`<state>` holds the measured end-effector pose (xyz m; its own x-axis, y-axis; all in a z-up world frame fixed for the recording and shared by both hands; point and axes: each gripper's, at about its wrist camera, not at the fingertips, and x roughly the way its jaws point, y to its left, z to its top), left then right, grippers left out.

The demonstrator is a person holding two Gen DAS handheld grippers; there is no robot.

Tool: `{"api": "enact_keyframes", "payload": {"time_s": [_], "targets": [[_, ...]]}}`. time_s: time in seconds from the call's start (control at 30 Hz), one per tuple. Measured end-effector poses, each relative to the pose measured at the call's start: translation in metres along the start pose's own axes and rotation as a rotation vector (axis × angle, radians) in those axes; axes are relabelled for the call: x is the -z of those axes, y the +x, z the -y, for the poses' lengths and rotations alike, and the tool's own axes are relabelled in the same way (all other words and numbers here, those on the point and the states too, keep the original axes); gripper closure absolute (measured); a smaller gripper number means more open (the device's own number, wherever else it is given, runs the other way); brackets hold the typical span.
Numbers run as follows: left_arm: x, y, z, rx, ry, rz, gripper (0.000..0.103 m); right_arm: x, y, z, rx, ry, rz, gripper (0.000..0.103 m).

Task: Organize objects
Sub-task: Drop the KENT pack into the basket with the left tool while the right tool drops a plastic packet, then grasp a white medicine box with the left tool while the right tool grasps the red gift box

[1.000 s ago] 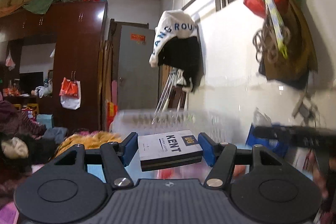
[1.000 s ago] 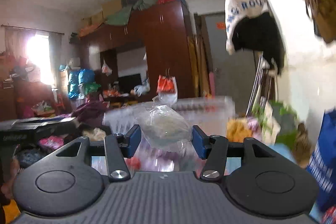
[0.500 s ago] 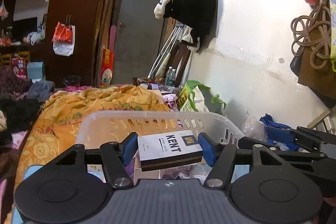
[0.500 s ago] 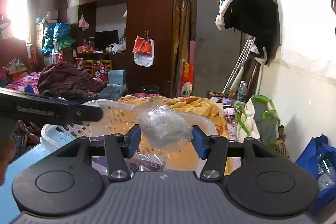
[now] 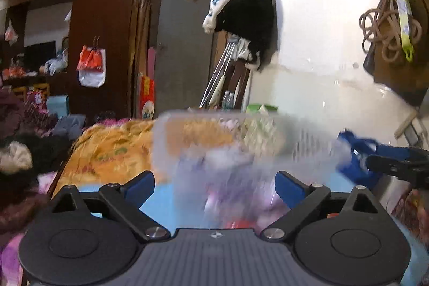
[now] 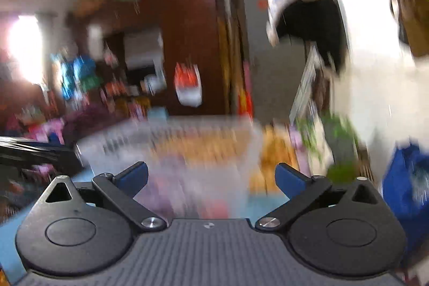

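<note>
My left gripper (image 5: 214,185) is open and empty, its blue pads wide apart just in front of the white plastic basket (image 5: 303,136), which is blurred by motion. Purple and pink packets (image 5: 230,189) show as a blur inside the basket. My right gripper (image 6: 211,178) is also open and empty, in front of the same basket (image 6: 112,141), blurred too. The Kent box and the clear plastic bag are not sharp enough to pick out. The right gripper's arm shows at the right of the left wrist view (image 5: 396,165).
The basket stands on a light blue surface (image 5: 161,203). An orange blanket (image 5: 107,152) lies behind it. A white wall (image 5: 321,71) with hanging bags is at the right, a blue bag (image 6: 407,184) below it, and a dark wardrobe (image 5: 104,31) stands behind.
Both grippers have opened: the left let go of the Kent box, the right let go of the clear plastic bag. Both cameras are now moving, blurring the basket.
</note>
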<state>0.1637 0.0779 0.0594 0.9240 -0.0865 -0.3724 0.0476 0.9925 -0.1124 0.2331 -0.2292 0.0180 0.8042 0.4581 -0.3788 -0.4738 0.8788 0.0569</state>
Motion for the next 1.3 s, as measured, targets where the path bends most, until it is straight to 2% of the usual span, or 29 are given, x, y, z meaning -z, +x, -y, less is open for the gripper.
{"api": "enact_keyframes", "payload": {"time_s": [0.07,0.13,0.23,0.37,0.47,0.6,0.8,0.87,0.93,1.0,1.1,1.3], "targets": [[0.017,-0.003,-0.013,0.002,-0.021,-0.033,0.005,0.013,0.017,0.002,0.013,-0.013,-0.102,0.0],[0.031,-0.001,-0.029,0.009,-0.061,-0.064,0.006,0.02,0.028,0.0,-0.007,-0.027,-0.156,0.003],[0.044,0.002,-0.046,0.015,-0.093,-0.1,0.008,0.03,0.038,-0.004,0.006,-0.034,-0.199,0.015],[0.053,0.003,-0.057,0.004,-0.093,-0.125,0.009,0.039,0.041,-0.004,0.002,-0.042,-0.235,0.035],[0.062,0.005,-0.06,0.007,-0.092,-0.149,0.009,0.042,0.044,-0.003,0.01,-0.049,-0.247,0.037],[0.066,0.012,-0.051,0.015,-0.043,-0.173,0.01,0.044,0.055,0.0,0.022,-0.04,-0.273,0.037],[0.066,0.024,-0.042,0.022,-0.014,-0.235,0.012,0.044,0.05,-0.001,0.042,-0.043,-0.234,0.041],[0.069,0.024,-0.037,0.022,0.003,-0.241,0.02,0.044,0.046,-0.004,0.061,-0.052,-0.209,0.041],[0.069,0.024,-0.036,0.033,0.01,-0.244,0.045,0.043,0.042,-0.003,0.059,-0.05,-0.185,0.041],[0.07,0.023,-0.035,0.052,0.013,-0.239,0.062,0.043,0.037,-0.002,0.057,-0.037,-0.156,0.041],[0.072,0.018,-0.037,0.094,-0.018,-0.216,0.064,0.041,0.028,0.0,0.053,-0.017,-0.108,0.041],[0.072,0.003,-0.041,0.107,-0.054,-0.114,0.064,0.04,0.02,-0.003,0.058,-0.019,-0.054,0.041]]}}
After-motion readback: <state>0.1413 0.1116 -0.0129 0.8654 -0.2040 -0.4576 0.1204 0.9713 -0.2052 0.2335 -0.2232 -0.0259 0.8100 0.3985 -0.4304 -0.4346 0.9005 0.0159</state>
